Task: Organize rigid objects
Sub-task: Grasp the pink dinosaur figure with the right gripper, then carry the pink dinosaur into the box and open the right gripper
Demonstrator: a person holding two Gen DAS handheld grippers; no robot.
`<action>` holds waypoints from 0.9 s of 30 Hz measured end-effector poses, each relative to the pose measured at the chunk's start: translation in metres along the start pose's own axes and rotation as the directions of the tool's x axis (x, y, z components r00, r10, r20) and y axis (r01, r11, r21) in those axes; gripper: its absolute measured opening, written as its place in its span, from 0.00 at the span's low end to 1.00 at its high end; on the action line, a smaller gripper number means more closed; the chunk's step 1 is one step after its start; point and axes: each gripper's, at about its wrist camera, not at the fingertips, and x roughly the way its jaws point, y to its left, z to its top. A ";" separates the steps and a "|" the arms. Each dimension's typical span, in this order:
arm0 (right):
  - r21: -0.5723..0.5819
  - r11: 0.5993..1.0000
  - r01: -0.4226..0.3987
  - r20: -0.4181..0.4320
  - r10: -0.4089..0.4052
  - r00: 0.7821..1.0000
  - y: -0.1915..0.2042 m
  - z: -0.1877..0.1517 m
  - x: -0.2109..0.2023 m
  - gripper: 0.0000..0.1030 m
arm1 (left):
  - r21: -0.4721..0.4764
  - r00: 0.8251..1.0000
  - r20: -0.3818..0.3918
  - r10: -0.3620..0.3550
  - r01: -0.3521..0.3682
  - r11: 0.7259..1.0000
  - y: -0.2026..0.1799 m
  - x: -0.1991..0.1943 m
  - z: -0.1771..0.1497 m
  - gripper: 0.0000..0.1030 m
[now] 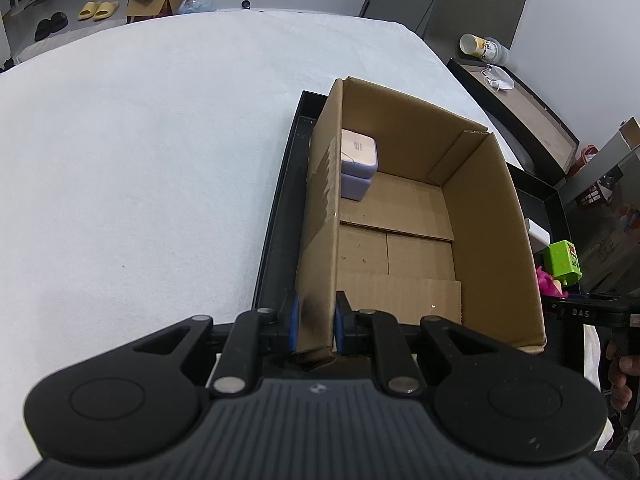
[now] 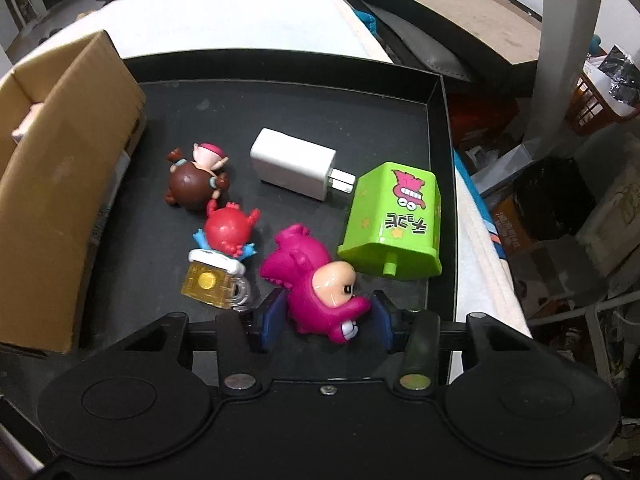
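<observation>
Clamping the cardboard box wall, left fingers; right fingers spread around pink figure.

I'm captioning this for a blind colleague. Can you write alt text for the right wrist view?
The right gripper, fingers open, straddles a pink figure lying in a black tray. Around it are a green toy box, white charger, other small toys, and a cardboard box at left.

Background as I see it: yellow slippers and a small carton on the far floor; a canister lying beside a white face mask on a side table; an orange basket at right.
</observation>
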 end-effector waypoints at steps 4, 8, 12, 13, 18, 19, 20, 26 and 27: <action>-0.005 1.000 0.004 0.007 -0.004 1.000 0.001 -0.004 -0.012 0.44 | -0.001 1.000 0.000 -0.002 0.002 1.000 0.000 0.000 0.000 0.16; 0.005 1.000 -0.002 0.018 0.002 1.000 -0.001 -0.006 -0.025 0.44 | 0.000 1.000 0.003 -0.006 0.006 1.000 0.001 -0.001 -0.001 0.16; 0.013 1.000 0.010 0.020 -0.010 1.000 -0.002 -0.002 -0.034 0.43 | 0.003 1.000 0.010 -0.016 0.016 1.000 0.001 -0.004 -0.002 0.16; 0.015 1.000 0.012 0.020 -0.012 1.000 -0.002 -0.001 -0.037 0.44 | 0.004 1.000 0.012 -0.019 0.019 1.000 0.001 -0.004 -0.002 0.16; 0.003 1.000 0.012 0.046 -0.012 0.999 0.002 0.002 -0.052 0.44 | 0.011 0.999 0.020 -0.025 0.025 1.000 0.002 -0.008 -0.003 0.13; 0.004 1.000 0.010 0.050 -0.010 0.999 0.002 0.004 -0.054 0.44 | 0.014 0.999 0.022 -0.027 0.026 1.000 0.002 -0.009 -0.003 0.13; 0.005 1.000 0.007 0.054 -0.008 0.999 0.002 0.005 -0.057 0.44 | 0.017 0.999 0.024 -0.028 0.028 0.999 0.001 -0.009 -0.003 0.13; -0.007 1.000 -0.007 0.079 0.007 0.997 0.010 0.014 -0.072 0.44 | 0.022 0.999 0.024 -0.049 0.048 0.999 0.002 -0.010 -0.004 0.13; -0.013 1.000 -0.006 0.083 0.007 0.996 0.012 0.015 -0.074 0.44 | 0.022 0.998 0.024 -0.054 0.053 0.998 0.002 -0.010 -0.004 0.13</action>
